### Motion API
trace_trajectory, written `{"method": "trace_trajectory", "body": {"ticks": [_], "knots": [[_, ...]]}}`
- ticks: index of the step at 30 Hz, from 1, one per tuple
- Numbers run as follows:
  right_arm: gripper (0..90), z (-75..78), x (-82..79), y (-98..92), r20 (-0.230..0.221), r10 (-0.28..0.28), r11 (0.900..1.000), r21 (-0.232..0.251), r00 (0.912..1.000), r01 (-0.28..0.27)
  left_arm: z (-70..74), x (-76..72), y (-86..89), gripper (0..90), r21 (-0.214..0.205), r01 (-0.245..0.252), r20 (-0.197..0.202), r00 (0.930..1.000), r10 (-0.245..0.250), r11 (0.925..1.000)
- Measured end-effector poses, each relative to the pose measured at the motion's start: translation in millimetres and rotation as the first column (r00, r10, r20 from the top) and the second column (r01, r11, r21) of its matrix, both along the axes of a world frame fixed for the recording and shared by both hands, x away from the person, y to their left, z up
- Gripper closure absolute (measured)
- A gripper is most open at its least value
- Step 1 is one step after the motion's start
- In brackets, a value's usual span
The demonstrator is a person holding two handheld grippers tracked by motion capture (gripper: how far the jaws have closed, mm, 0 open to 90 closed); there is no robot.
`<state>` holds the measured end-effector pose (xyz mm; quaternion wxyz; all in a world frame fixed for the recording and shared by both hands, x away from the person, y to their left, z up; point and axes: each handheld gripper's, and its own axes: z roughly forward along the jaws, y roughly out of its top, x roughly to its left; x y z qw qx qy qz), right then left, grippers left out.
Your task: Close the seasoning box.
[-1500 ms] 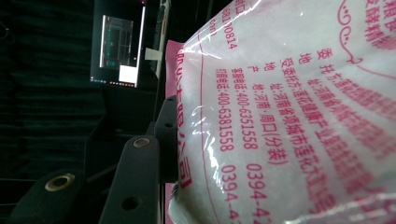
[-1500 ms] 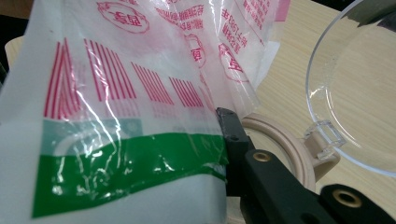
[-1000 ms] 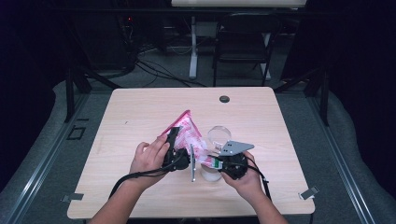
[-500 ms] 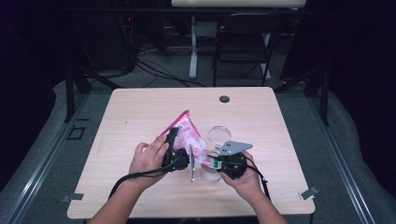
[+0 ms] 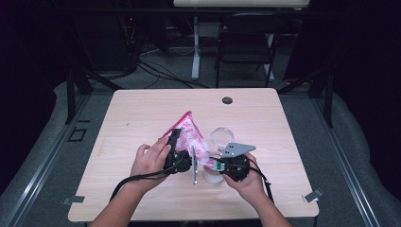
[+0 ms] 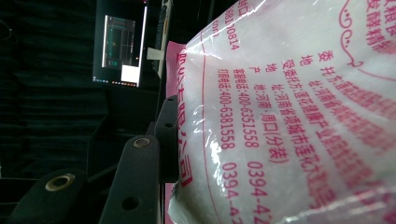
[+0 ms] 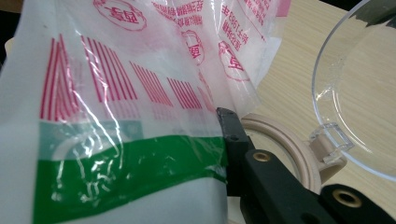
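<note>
A plastic bag (image 5: pixel 193 137) of white powder, printed in pink with a green band (image 7: pixel 130 116), is held tilted above the table between both grippers. My left gripper (image 5: pixel 177 138) is shut on the bag's upper part; one black finger (image 6: pixel 166 135) presses into the film (image 6: pixel 289 116), and the other is hidden behind it. My right gripper (image 5: pixel 212 163) is shut on the bag's lower corner, with one finger (image 7: pixel 231 135) showing against the green band. A clear jar (image 5: pixel 213 177) with a beige rim (image 7: pixel 285 140) stands just under that corner, its clear hinged lid (image 7: pixel 359 93) swung open.
The light wooden table (image 5: pixel 142 109) has a small black round cap (image 5: pixel 227 100) near its far edge. Behind the table stand a dark chair (image 5: pixel 246 42) and a white post, with cables on the floor. Cables trail from both grippers toward the near edge.
</note>
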<state>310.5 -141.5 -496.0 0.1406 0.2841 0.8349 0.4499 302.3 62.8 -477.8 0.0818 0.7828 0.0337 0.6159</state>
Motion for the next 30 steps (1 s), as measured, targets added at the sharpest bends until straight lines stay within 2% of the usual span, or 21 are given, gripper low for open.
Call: {"method": "trace_trajectory", "body": {"ticks": [30], "knots": [[90.0,-0.8,0.7,-0.4,-0.003,-0.003,1.0000,-0.005,1.0000,0.003,2.5,-1.3,-2.6,62.7,0.010,0.003,0.009,1.0000,-0.003,0.9999]]}}
